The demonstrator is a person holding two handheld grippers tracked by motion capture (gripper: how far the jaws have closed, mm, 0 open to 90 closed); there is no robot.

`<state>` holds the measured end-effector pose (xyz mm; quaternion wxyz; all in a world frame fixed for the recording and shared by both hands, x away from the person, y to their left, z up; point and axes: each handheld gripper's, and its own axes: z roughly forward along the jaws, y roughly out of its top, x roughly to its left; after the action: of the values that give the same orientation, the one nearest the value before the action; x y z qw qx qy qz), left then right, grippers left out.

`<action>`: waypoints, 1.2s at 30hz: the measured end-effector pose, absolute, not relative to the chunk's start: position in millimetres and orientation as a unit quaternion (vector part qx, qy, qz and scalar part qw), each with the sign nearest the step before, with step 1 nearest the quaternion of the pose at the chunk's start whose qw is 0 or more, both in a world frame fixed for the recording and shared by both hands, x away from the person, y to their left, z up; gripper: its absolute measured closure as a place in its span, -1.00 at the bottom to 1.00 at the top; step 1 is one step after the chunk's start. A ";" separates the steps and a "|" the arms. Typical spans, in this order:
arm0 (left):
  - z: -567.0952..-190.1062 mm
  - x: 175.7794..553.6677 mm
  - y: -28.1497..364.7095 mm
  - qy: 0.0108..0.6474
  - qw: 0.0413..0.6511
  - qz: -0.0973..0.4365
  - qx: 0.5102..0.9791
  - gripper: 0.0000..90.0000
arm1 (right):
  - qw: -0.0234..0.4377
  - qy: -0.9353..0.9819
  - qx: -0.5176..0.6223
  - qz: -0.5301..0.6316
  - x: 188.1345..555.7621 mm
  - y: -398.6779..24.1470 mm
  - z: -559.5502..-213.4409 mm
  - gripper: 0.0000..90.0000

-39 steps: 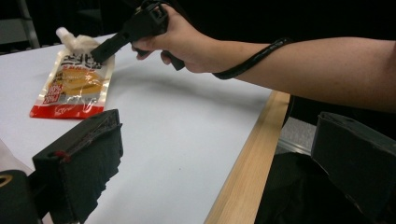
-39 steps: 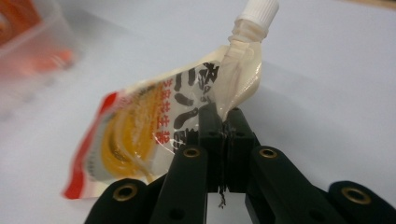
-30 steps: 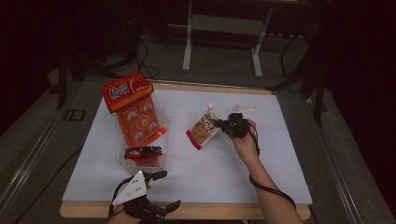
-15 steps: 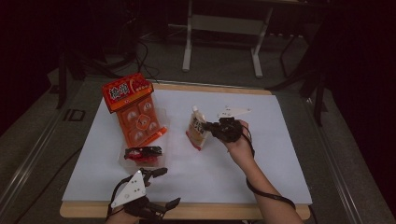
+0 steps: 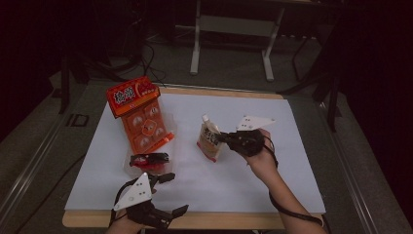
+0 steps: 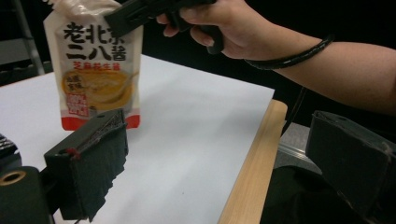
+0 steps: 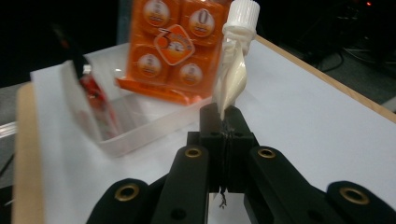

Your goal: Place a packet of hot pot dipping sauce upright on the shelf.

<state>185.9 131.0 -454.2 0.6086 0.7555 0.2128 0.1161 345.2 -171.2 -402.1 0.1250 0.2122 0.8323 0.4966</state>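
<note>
Over the white sheet [image 5: 292, 161], in the high view, the right gripper [image 5: 225, 138] is pinching a soft sauce pouch [image 5: 210, 141] by its edge and holding it upright near the middle of the table, base low over the sheet. Nearer the person, the left gripper [image 5: 168, 194] is hovering at the table's front edge, jaws spread and empty. To the left, a clear plastic tray [image 5: 146, 168] is holding a small red and black packet [image 5: 148, 159], and an orange multipack of little cups [image 5: 141, 117] is leaning propped beside it.

Across the left gripper view, the pouch [image 6: 98, 70] is standing printed side forward, with the right gripper [image 6: 122, 23] biting it near the top while the two near jaws are gaping wide.

Along the right gripper view, the jaws are pressing together on the pouch's thin side seam just below the white screw cap [image 7: 240, 14].

My judgement: the pouch is looking light but floppy and slick (the filling will slump and swing), so the stiff seam or the neck under the cap is the safest hold; squeezing the belly is risking a slip.
</note>
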 end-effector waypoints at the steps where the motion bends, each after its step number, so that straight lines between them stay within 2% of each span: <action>1: -452.9 186.2 131.0 0.213 0.609 0.115 0.755 -0.86 | 0.123 0.833 0.207 0.498 341.9 -173.3 -400.4 0.98; 11: -438.5 193.0 125.8 0.204 0.600 0.124 0.764 -0.84 | 0.123 0.839 0.152 0.508 297.8 -189.8 -384.6 0.98; 19: -433.7 204.7 120.8 0.212 0.602 0.117 0.761 -0.73 | 0.107 0.840 0.118 0.518 270.8 -192.4 -373.3 0.99; 21: -431.5 207.8 119.3 0.208 0.604 0.112 0.761 -0.68 | 0.105 0.840 0.112 0.521 265.6 -192.4 -372.4 0.99; 36: -408.3 225.3 108.1 0.173 0.594 0.114 0.777 -0.64 | 0.091 0.840 0.065 0.531 235.2 -185.9 -362.5 0.99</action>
<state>225.3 108.1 -408.3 0.5945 0.7770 0.1727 0.1140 235.2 -185.9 -362.5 0.0907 0.0648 0.8403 0.5306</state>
